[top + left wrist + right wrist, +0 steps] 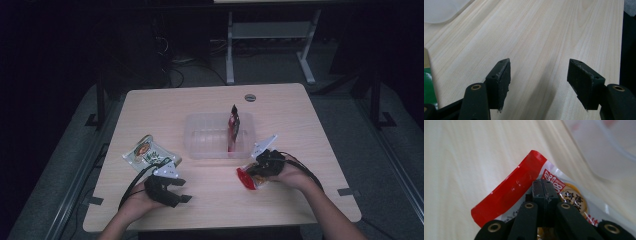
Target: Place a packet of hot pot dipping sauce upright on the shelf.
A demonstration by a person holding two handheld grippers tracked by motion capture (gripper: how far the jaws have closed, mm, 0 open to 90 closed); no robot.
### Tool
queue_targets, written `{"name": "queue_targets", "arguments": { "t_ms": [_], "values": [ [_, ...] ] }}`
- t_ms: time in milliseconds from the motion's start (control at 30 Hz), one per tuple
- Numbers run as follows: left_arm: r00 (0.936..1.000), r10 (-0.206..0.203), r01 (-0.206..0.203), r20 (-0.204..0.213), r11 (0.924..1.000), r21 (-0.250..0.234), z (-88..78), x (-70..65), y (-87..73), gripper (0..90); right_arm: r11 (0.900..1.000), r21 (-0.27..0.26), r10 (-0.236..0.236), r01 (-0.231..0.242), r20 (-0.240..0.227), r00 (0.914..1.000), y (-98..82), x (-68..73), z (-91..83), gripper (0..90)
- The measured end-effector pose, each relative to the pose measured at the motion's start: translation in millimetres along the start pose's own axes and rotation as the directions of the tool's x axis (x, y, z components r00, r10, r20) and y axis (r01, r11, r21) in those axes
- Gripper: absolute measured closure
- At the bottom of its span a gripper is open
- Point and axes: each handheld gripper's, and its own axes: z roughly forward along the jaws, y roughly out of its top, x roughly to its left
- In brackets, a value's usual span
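A snack packet with a red edge [509, 195] is pinched between the jaws of my right gripper [545, 187], which are shut on it. In the high view this packet [246, 180] sits at the right gripper [254, 172], just in front of a clear plastic tub [200, 145]. A dark red packet [233, 127] stands upright inside the tub. A green and white packet [147, 152] lies flat at the left. My left gripper [182, 196] rests near the front edge, open, with bare wood between its fingers [501, 82].
The light wooden table [290, 115] has a round grey cable cap [250, 97] at its back edge. Dark floor and a white desk frame [230, 50] lie beyond. The tub's corner [439, 10] appears at the top left of the left gripper view.
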Motion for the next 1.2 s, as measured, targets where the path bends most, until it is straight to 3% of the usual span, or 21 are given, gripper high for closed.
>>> {"name": "queue_targets", "arguments": {
  "t_ms": [433,867,1033,1200],
  "values": [
    [1.0000,-0.008,0.008,0.002,1.0000,-0.005,-0.2,-0.6,-0.1,35.1,0.996,-0.008,-0.085,0.085,-0.068,0.9940,29.5,36.7,23.4,90.0],
    [0.9999,0.009,-0.009,-0.007,0.9999,-0.008,-2.0,0.1,0.7,35.1,0.992,-0.044,-0.123,0.121,-0.058,0.9907,73.0,71.4,57.7,90.0],
    [0.9999,0.007,-0.007,-0.010,0.9999,-0.011,-3.7,-0.3,0.3,35.1,0.989,-0.052,-0.140,0.138,-0.047,0.9890,84.8,78.3,65.9,90.0],
    [0.9999,0.010,-0.010,-0.012,0.9997,-0.024,-5.3,-1.7,0.9,35.1,0.990,-0.068,-0.130,0.127,-0.042,0.9906,82.3,73.5,57.4,90.0]
  ]
}}
